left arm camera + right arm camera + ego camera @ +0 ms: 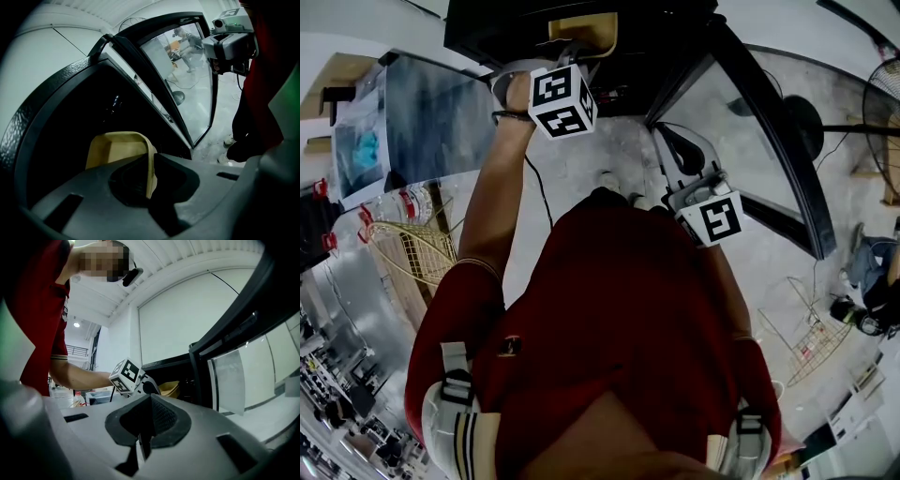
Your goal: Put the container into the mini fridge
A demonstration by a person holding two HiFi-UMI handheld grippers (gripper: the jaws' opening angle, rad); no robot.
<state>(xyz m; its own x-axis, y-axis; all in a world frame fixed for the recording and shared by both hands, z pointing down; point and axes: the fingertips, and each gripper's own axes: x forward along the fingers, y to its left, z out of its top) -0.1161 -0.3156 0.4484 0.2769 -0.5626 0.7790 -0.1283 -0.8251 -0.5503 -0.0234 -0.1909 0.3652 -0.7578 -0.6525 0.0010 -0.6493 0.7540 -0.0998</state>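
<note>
At the open mouth of the mini fridge (56, 93), the tan container (117, 147) is held by one side wall, which is pinched between the nearly closed jaws of the left gripper (151, 164). Its body is seen against the dark interior, though whether it rests on a shelf cannot be told. The glass door (187, 79) is swung wide beside it. The right gripper (149, 404) is seen near that door, jaws together with nothing between them. The insertion step is judged to be in hand. Next, the container needs to be carried deeper, set down level and released.
</note>
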